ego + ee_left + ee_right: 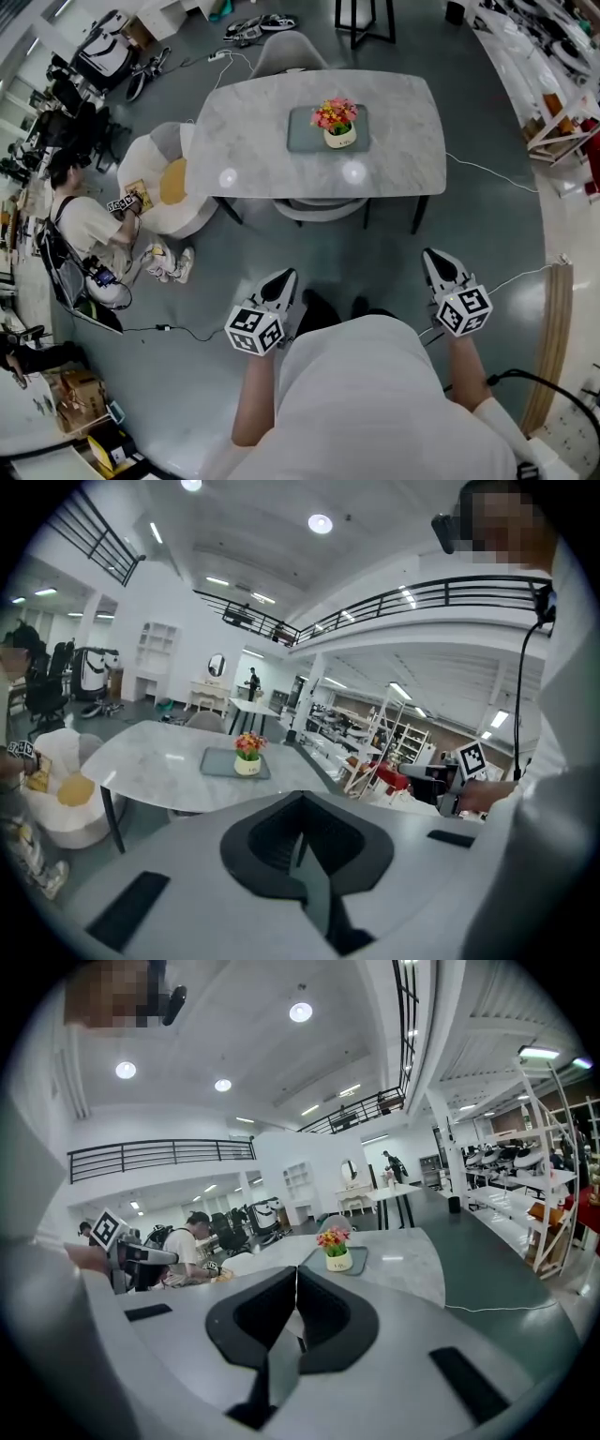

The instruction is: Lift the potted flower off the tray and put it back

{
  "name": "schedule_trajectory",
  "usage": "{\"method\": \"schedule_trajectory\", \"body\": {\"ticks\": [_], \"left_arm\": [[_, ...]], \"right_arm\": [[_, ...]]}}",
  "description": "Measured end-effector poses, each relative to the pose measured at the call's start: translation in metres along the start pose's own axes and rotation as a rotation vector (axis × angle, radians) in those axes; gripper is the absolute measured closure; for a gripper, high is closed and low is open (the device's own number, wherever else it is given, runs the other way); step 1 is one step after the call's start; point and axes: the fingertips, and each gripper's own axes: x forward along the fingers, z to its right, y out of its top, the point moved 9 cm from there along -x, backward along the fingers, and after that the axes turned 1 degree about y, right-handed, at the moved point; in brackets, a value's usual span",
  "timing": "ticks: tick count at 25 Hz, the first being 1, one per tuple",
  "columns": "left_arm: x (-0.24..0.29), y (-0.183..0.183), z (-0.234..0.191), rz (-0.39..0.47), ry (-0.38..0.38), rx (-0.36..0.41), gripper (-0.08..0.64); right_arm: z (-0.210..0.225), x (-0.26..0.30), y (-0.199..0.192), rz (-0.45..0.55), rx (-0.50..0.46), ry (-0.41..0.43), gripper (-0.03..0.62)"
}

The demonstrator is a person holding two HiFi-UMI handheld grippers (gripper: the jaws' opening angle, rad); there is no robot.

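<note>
Hanging empty with jaws together, the left tool [284,276] and right tool [433,256] await approach, well apart from the pink-bloomed potted flower [336,123] on its grey flat tray [305,137].

Pale marbled table [253,141], a grey tray [302,133] near its middle (potted flower [337,126] on the tray)

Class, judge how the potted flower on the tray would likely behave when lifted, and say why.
The potted flower looks small on its tray, so probably light. Blooms rise above a squat pot, so it may tip if nudged high.
</note>
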Motion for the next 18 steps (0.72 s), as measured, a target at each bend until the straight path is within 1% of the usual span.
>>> {"method": "schedule_trajectory", "body": {"ticks": [6, 10, 12, 16, 18], "left_arm": [[0.002, 0.011, -0.006, 0.008, 0.004, 0.014, 0.551], [0.010, 0.021, -0.022, 0.006, 0.018, 0.041, 0.551], [0.015, 0.027, -0.030, 0.008, 0.012, 0.049, 0.551], [0.034, 0.040, -0.053, 0.040, -0.030, 0.009, 0.551], [0.044, 0.046, -0.065, 0.043, -0.045, 0.002, 0.551]], "right_arm": [[0.003, 0.008, -0.002, 0.002, 0.008, -0.001, 0.574], [0.000, 0.023, -0.002, -0.005, 0.007, -0.009, 0.574], [0.000, 0.030, 0.001, -0.010, 0.002, -0.018, 0.574], [0.005, 0.048, 0.011, -0.004, -0.009, -0.036, 0.574], [0.007, 0.058, 0.015, 0.004, -0.007, -0.055, 0.574]]}}
